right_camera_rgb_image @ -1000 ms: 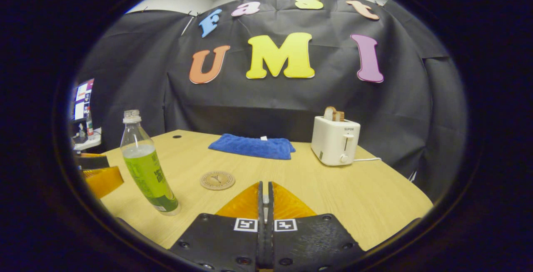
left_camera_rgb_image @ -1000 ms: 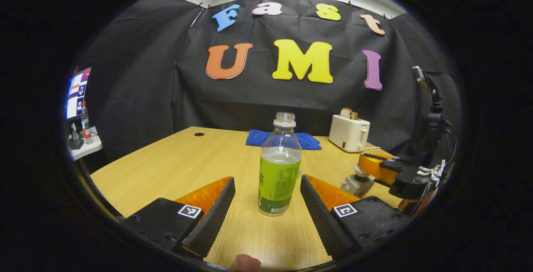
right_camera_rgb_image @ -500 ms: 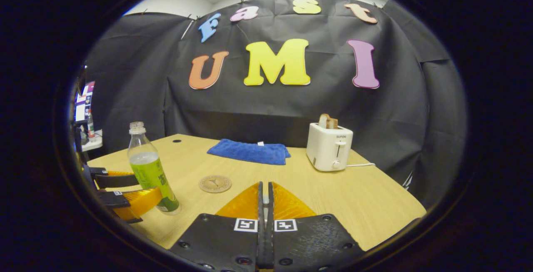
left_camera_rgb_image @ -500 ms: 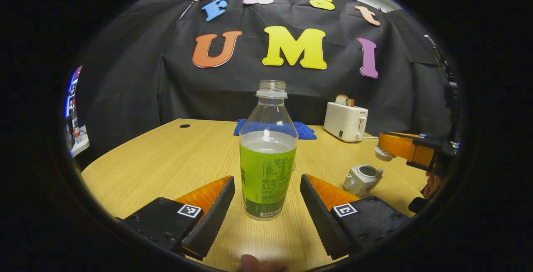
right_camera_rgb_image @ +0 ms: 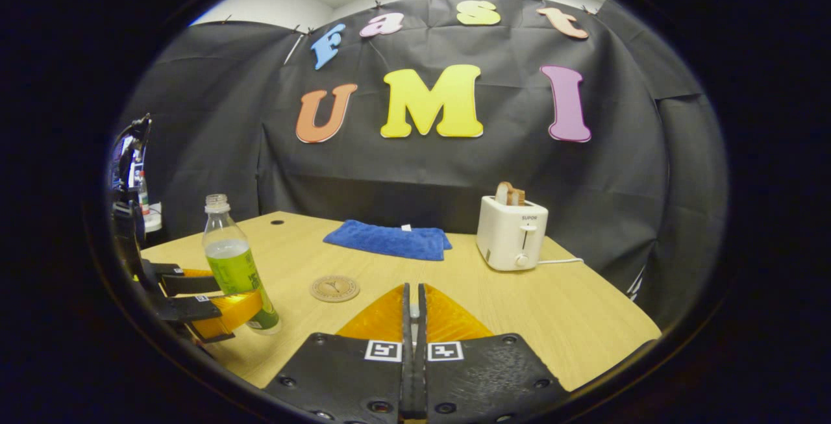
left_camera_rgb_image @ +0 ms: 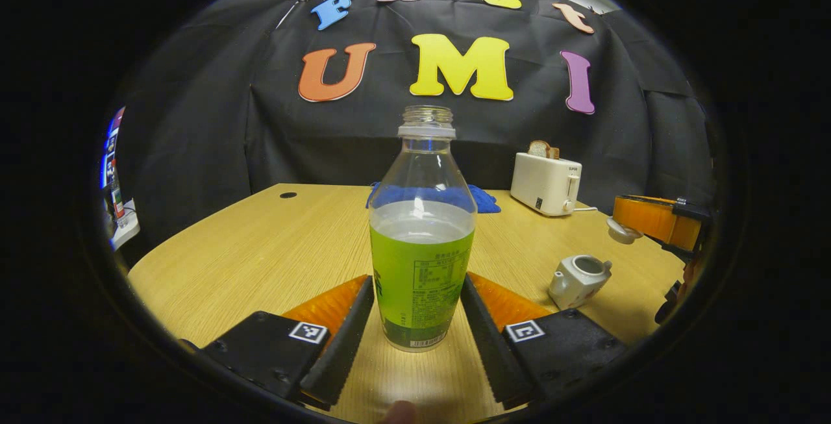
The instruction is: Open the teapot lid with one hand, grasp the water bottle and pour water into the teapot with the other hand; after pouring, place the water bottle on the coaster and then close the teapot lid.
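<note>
Wooden table (right_camera_rgb_image: 552, 307) carries a toaster (right_camera_rgb_image: 511, 241) and blue towel (right_camera_rgb_image: 388, 241) behind the coaster (right_camera_rgb_image: 334, 288), with the open teapot (left_camera_rgb_image: 578, 279) right of the water bottle (left_camera_rgb_image: 422, 268). Left gripper (left_camera_rgb_image: 415, 320) fingers hug the upright bottle's label. Right gripper (right_camera_rgb_image: 413, 310) is clamped on the lid (left_camera_rgb_image: 622, 230), lifted above the teapot.

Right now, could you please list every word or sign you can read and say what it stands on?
"SUPOR": on the front of the toaster.
Print on the bottle: too small to read.
Mark on the coaster: too small to read.
</note>
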`<act>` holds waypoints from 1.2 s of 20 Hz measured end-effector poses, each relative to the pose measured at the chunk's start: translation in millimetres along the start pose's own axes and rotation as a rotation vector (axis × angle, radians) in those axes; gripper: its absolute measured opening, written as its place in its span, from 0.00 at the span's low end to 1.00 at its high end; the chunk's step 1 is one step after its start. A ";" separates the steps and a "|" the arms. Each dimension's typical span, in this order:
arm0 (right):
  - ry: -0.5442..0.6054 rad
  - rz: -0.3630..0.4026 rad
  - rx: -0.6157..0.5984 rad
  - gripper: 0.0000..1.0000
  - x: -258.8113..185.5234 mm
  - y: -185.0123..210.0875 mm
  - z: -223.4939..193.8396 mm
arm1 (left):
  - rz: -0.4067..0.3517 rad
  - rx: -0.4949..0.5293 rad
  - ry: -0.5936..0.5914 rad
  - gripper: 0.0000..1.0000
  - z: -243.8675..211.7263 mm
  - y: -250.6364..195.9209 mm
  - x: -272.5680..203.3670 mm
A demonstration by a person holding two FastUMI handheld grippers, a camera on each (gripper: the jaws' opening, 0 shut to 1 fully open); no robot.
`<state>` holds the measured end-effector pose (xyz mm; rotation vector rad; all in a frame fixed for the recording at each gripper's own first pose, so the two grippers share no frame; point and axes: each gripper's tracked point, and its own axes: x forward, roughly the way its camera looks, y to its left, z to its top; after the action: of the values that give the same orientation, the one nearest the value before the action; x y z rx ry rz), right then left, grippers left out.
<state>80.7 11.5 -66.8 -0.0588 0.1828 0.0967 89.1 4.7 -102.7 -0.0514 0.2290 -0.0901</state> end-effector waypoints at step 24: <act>0.027 -0.022 0.023 0.00 -37.3 -79.9 -14.8 | 0.244 1.236 0.117 0.74 22.3 -8.0 -4.1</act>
<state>49.7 -72.3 -70.5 -0.0389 0.2102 0.0715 89.6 -1.9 -79.6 1.2120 0.2633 0.0199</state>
